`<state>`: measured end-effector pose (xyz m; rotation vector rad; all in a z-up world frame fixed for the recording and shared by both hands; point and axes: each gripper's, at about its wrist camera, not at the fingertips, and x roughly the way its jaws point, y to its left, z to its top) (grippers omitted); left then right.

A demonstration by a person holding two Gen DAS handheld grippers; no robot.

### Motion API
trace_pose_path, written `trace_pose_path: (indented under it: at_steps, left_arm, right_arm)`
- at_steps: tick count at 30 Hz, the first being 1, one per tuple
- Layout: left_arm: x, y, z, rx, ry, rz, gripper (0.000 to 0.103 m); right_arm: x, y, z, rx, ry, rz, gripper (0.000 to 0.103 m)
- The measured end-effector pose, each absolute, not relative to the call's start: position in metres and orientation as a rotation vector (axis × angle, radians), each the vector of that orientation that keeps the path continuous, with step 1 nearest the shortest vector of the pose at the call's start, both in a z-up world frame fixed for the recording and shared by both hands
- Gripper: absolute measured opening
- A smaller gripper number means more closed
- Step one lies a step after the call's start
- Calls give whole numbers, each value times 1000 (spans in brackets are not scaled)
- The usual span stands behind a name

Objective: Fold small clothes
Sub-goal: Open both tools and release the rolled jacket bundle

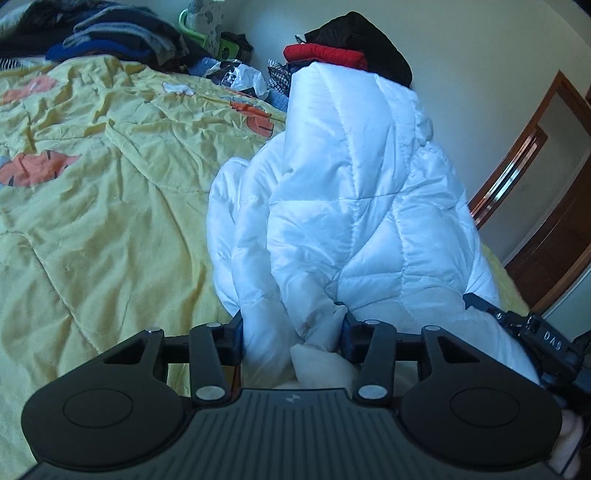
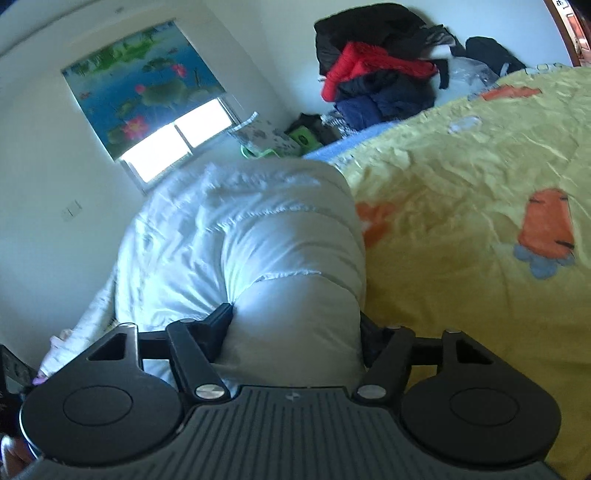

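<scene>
Yellow quilt [image 1: 92,192] is covering the bed, wrinkled and mostly bare out to the far edge, where piled clothes [image 1: 122,40] are sitting. White puffy jacket [image 1: 351,184] is bunching along the bed's near side edge. Left gripper [image 1: 291,328] and right gripper [image 2: 295,325] are each clamping a jacket fold.

Counts: 1 white puffer jacket [image 1: 354,206], 2 grippers, left [image 1: 291,332] at bottom centre of its view and right [image 2: 295,332] likewise, both clamped on the jacket. 1 yellow quilt [image 1: 110,192] with at least 4 orange prints showing in the left view, 1 window [image 2: 177,144] with 1 lotus blind [image 2: 144,85] upper left of the right view. Clothes piles: 2 in the left view, upper left [image 1: 122,33] and top centre [image 1: 351,40]; items per pile can't be counted.
</scene>
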<state>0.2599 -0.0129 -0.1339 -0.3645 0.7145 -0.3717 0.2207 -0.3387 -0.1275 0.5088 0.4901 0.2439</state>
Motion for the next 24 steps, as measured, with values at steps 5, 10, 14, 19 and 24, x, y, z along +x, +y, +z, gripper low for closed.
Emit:
trace_pose_path:
  at_steps: [5,10,14,19,24]
  left_arm:
    - [246,-18,-125,-327,699,-331,49]
    - [218,-17,-112,-271,667,-296,49]
    - [193,-17,-106,-251,641,-295,53]
    - [187,-23,-118,-204,674,-249,55]
    - [173,-17,-111,-231,678,-234,53]
  right_arm:
    - [218,-336,-124,516,502,204,71]
    - [188,-331,-98,476,459,172,77]
    - [154,-320,-81,366,420,150,80]
    - [139,-299,-88,201,466,80,80]
    - [129,-297,-92,210,477,59,80]
